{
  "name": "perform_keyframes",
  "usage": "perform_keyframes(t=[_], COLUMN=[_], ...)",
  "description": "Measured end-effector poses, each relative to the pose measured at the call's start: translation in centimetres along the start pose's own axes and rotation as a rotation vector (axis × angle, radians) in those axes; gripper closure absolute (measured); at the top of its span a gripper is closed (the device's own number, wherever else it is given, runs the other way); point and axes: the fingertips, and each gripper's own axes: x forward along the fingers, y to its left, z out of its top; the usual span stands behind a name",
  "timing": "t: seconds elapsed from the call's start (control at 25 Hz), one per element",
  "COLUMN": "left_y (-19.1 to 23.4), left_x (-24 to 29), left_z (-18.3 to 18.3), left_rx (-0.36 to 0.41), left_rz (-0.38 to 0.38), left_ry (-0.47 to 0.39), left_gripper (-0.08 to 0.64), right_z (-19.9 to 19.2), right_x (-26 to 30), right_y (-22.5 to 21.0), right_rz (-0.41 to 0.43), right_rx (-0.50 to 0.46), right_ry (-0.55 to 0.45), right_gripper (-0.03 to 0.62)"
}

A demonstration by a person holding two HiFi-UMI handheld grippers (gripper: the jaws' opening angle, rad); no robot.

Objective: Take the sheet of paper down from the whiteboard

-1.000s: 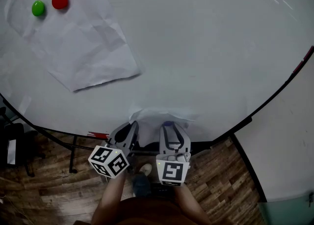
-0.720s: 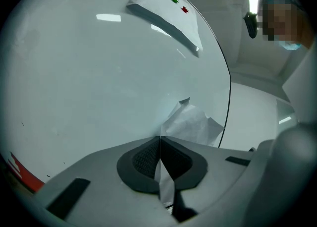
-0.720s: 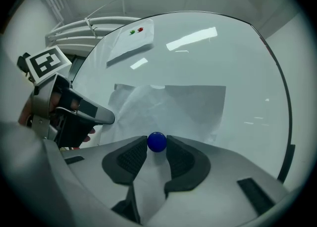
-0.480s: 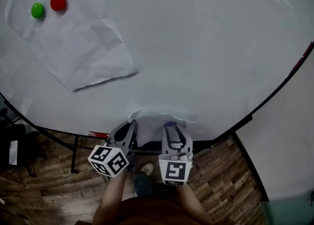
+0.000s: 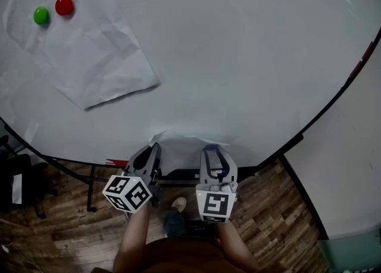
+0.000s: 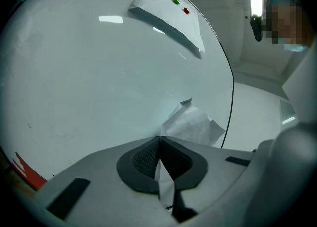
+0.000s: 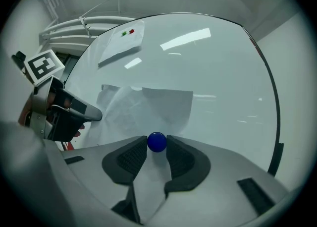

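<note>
A crumpled white sheet of paper (image 5: pixel 186 140) lies against the whiteboard (image 5: pixel 250 57) near its lower edge. My left gripper (image 5: pixel 152 150) is shut on the sheet's left edge; in the left gripper view the paper (image 6: pixel 194 124) runs out from between the closed pads (image 6: pixel 143 159). My right gripper (image 5: pixel 212 150) is shut on a round blue magnet (image 7: pixel 157 141) that sits on the sheet (image 7: pixel 148 103), one pad on each side of it. The left gripper (image 7: pixel 74 111) also shows at the left of the right gripper view.
A second, larger sheet (image 5: pixel 95 57) hangs at the board's upper left under a green magnet (image 5: pixel 41 15) and a red magnet (image 5: pixel 63 5). The board's dark frame (image 5: pixel 321 117) curves along the right. Below are a wooden floor (image 5: pixel 65 224) and a red marker (image 5: pixel 118 163) on the ledge.
Both grippers keep their holds and stay in place. Only the head view has drifted slightly, shifting the upper sheet and magnets a little left in the picture.
</note>
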Motion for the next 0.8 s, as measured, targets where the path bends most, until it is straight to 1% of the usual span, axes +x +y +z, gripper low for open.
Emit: perform_keyframes(t=[0.48,0.8], left_y=[0.3,0.5], left_x=[-0.3,-1.0], left_z=[0.2,0.7], left_rx=[0.000,-0.043], left_rz=[0.032,0.052], left_ry=[0.025,0.022], left_gripper=[0.535,0.535], right_z=[0.2,0.4], right_x=[-0.5,-0.8], right_y=[-1.6,-2.5], right_rz=[-0.033,-0.046], right_rx=[0.006,0.015], right_ry=[0.002,0.008], right_gripper=[0.459,0.459])
